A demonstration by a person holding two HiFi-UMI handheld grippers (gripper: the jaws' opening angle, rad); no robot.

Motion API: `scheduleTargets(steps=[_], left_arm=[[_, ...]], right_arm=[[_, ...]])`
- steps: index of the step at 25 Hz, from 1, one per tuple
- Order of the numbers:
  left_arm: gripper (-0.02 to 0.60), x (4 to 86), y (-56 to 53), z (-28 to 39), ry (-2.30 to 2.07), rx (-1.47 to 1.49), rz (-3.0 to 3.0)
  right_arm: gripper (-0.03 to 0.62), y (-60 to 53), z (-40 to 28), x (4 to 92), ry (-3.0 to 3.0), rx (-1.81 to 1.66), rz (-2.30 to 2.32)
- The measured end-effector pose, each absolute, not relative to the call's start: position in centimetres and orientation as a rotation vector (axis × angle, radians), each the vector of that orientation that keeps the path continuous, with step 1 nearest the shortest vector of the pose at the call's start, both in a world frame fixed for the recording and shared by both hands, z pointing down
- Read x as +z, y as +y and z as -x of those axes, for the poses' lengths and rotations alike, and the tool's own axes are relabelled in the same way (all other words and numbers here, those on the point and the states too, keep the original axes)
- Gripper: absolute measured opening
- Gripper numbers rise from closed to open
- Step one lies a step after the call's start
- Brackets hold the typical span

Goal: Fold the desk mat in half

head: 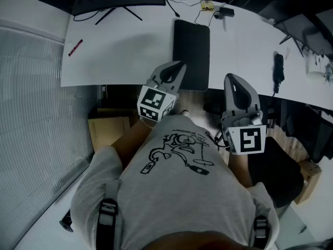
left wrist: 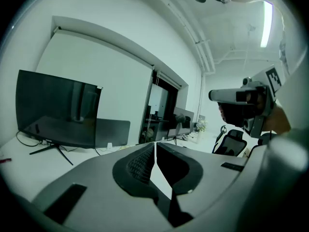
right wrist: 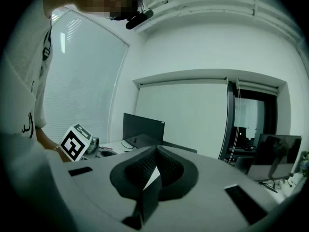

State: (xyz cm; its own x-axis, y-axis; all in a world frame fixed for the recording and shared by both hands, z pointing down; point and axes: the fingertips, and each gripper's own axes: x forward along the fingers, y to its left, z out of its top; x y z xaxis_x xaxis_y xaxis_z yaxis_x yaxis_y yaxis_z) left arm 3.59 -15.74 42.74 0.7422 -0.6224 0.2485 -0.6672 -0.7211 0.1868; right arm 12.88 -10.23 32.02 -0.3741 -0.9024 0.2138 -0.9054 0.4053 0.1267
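Black and flat, the desk mat [head: 191,53] lies as a narrow rectangle on the white tabletop [head: 119,56], with its near short edge at the tabletop's front edge. The left gripper [head: 178,65] hangs just beside the mat's near left corner, jaws pressed together on nothing. The right gripper [head: 232,78], likewise closed and empty, sits off the front edge, apart from the mat. Bare tabletop spreads wide on the mat's left, as far as a red pen [head: 75,47].
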Motion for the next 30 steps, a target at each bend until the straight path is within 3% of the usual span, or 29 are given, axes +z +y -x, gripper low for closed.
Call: scheduleTargets(steps=[16, 30], left_arm=[[0.032, 35.1, -15.9, 2.1, -1.173, 0.07, -2.722], [0.031, 33.7, -16.7, 3.4, -1.167, 0.021, -2.727]], right_arm=[[0.006, -12.1, -10.5, 31.3, -2.445, 0.004, -1.539], [0.006, -13.7, -9.3, 30.5, -2.482, 0.008, -1.587]])
